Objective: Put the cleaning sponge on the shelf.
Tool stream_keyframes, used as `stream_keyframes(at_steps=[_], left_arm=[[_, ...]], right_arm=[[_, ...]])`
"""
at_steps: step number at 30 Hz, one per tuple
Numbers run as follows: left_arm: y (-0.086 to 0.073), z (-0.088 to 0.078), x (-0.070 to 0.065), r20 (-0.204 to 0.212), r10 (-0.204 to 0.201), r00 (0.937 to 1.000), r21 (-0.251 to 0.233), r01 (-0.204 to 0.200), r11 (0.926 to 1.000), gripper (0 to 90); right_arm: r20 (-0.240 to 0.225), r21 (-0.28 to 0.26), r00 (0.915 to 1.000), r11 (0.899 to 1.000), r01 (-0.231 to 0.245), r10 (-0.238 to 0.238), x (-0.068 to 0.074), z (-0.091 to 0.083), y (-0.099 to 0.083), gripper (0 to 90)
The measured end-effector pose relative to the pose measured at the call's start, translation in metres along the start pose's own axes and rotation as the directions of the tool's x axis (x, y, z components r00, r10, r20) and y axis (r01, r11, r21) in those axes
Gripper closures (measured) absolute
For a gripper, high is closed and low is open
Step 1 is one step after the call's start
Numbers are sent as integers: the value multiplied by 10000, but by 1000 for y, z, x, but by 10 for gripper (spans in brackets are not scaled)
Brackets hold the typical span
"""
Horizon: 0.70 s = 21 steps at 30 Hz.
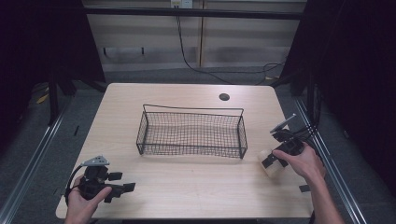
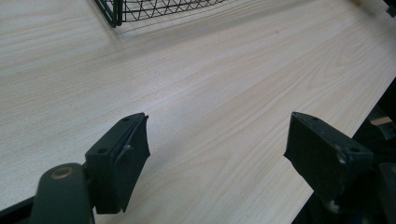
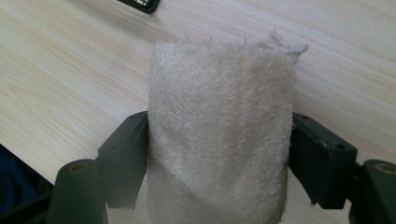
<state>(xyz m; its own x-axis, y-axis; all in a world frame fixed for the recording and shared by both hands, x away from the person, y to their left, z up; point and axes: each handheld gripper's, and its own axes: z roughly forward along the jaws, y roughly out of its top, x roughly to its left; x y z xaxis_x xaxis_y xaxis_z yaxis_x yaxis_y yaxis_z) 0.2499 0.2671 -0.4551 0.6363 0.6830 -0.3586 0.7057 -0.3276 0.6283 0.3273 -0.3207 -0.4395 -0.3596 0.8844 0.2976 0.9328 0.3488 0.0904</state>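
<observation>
High view: a light wood table [image 1: 187, 186] carries a black wire basket [image 1: 191, 132] at centre, nothing visible inside it. A dark round hole [image 1: 224, 97] sits in the tabletop at 12 o'clock from the basket, near the far edge. The left gripper [image 1: 119, 190] is at 7 o'clock from the basket, near the table's front-left corner, held by the left hand [image 1: 83, 203], jaws pointing toward 3 o'clock and spread. The right gripper [image 1: 274, 161] is at 4 o'clock from the basket, near the right edge, held by the right hand [image 1: 303, 161]; its jaws sit on either side of a pale rolled towel [image 1: 270, 165] that lies on the table just off the basket's front-right corner. Left gripper view: both jaws stand wide apart with bare tabletop [image 2: 210, 84] between them, gripping nothing; a basket [image 2: 154, 9] corner shows at 11 o'clock. Right gripper view: the towel [image 3: 219, 135], a beige fuzzy roll, stands between the jaws with both pads pressed against its sides, a frayed corner at its top toward 1 o'clock. The table [image 3: 70, 70] lies behind it, and a dark flat piece [image 3: 140, 4], too cropped to identify, sits at 11 o'clock.
</observation>
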Motion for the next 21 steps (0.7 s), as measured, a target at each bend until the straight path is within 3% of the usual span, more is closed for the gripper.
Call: stream_keyframes(at_steps=[6,21], left_arm=[[0,-1,1,-41,-110,9999,-98,110,9999,181],[0,-1,1,-15,-116,9999,-112,116,9999,171]], right_arm=[[112,-196,9997,9995,238,-236,8,-10,2,263],[-209,-324,9987,9984,463,-470,16,-26,2,262]])
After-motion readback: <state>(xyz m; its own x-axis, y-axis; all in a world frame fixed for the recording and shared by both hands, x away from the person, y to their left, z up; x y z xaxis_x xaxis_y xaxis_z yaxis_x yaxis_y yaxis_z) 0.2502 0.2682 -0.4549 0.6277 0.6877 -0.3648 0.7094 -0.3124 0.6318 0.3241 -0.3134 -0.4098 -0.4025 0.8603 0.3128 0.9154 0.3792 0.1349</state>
